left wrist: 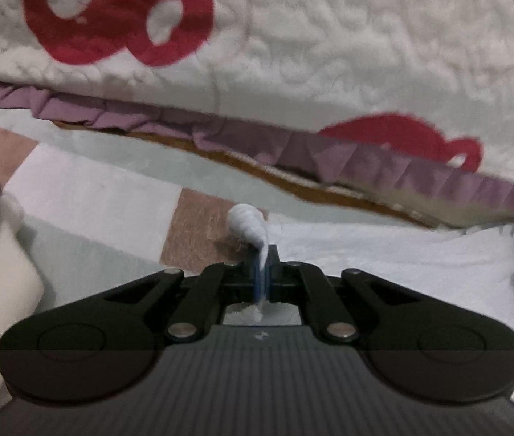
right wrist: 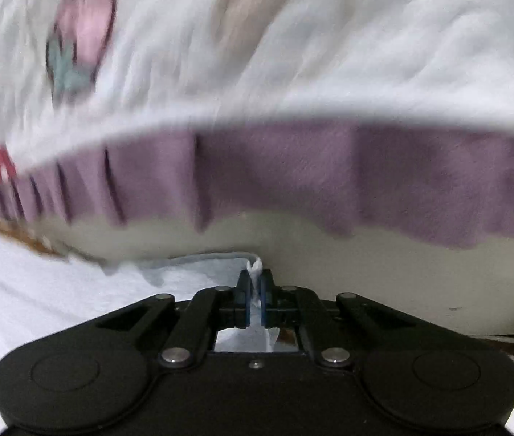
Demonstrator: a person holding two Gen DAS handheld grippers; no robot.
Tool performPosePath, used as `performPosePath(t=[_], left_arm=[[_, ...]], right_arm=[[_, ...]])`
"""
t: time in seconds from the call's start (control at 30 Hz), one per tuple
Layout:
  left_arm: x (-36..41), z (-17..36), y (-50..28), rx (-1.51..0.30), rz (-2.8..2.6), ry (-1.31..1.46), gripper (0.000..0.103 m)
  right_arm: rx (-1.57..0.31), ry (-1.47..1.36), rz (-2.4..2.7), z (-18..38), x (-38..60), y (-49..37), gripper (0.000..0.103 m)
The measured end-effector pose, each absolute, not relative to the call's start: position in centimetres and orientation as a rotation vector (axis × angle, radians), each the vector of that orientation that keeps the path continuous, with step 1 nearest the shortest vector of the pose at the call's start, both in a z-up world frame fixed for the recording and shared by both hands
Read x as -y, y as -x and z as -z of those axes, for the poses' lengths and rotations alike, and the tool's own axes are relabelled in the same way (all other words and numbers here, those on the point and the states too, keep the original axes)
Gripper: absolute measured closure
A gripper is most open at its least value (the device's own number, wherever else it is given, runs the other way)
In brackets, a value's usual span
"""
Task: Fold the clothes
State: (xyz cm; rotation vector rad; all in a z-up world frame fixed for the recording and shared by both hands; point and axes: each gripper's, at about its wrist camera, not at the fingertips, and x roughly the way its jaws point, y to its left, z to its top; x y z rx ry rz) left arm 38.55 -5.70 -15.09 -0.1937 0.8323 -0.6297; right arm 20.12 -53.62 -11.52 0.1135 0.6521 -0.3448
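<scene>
A white garment (left wrist: 384, 254) lies spread low in front of the bed. My left gripper (left wrist: 262, 254) is shut on a bunched corner of it, and a twisted tuft of white cloth (left wrist: 248, 223) pokes out past the fingertips. In the right wrist view my right gripper (right wrist: 255, 272) is shut on another edge of the same white garment (right wrist: 57, 290), which stretches away to the left. A small peak of fabric (right wrist: 256, 266) sticks up between the pads. Both views are motion-blurred.
A bed with a white quilted cover (left wrist: 329, 54) printed with red cartoon shapes (left wrist: 111, 11) rises close ahead, edged by a purple ruffle (left wrist: 366, 160) (right wrist: 293, 174). A mat of checked brown and white squares (left wrist: 93, 196) covers the floor. The pale bed base (right wrist: 402, 272) stands right before the right gripper.
</scene>
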Motion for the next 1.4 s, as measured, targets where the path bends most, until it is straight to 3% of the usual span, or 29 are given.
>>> performPosePath(t=[0.2,0.37,0.5,0.6,0.63,0.7,0.73,0.77,0.9,0.97,1.03,1.23,1.3,1.4], left_arm=[[3.2,11.5,-33.8,-0.748,0.676,0.259,0.101],[1.3,6.6,-25.2,-0.593,0.737,0.064,0.101],[-2.5,4.1,-17.2,-0.642,0.787,0.047,0.101],[-4.4,5.5,-11.8,-0.795,0.775,-0.008,0.100],[-4.7,6.8,-10.8,-0.882,0.767,-0.008,0.096],[-5.8,10.0,-9.8,-1.095,0.751,0.094,0.080],[-6.7,12.0,-10.0,-1.224,0.741,0.217,0.064],[-7.8,13.8,-10.2,-1.332,0.724,0.373,0.064],[-8.2,11.6,-10.3,-1.211,0.705,0.266,0.059],[-7.7,11.4,-10.2,-1.189,0.724,0.207,0.048],[-7.2,11.3,-10.1,-1.170,0.744,0.148,0.046],[-5.1,11.9,-9.4,-1.163,0.795,-0.067,0.046],[-4.5,12.3,-8.5,-1.185,0.839,-0.152,0.038],[-3.6,12.5,-7.2,-1.167,0.880,-0.267,0.035]], right_arm=[[-0.535,-0.102,0.367,7.1,51.8,-15.3,0.099],[-0.422,-0.201,0.400,2.6,51.4,-8.5,0.099],[-0.422,-0.247,0.425,-0.7,50.1,1.7,0.099],[-0.464,-0.309,0.431,0.2,47.8,8.1,0.099],[-0.481,-0.332,0.438,0.9,47.2,10.2,0.098],[-0.581,-0.374,0.431,3.7,46.4,11.8,0.098],[-0.629,-0.376,0.436,5.1,46.1,12.4,0.098],[-0.676,-0.376,0.441,6.4,45.7,12.9,0.098],[-0.809,-0.352,0.488,9.3,45.0,14.1,0.091],[-0.767,-0.343,0.496,8.0,45.2,15.4,0.087],[-0.706,-0.365,0.520,6.7,45.7,16.8,0.064],[-0.694,-0.408,0.535,7.2,45.8,17.8,0.064],[-0.717,-0.414,0.490,8.2,44.9,17.4,0.064],[-0.816,-0.360,0.429,9.6,43.8,15.7,0.064]])
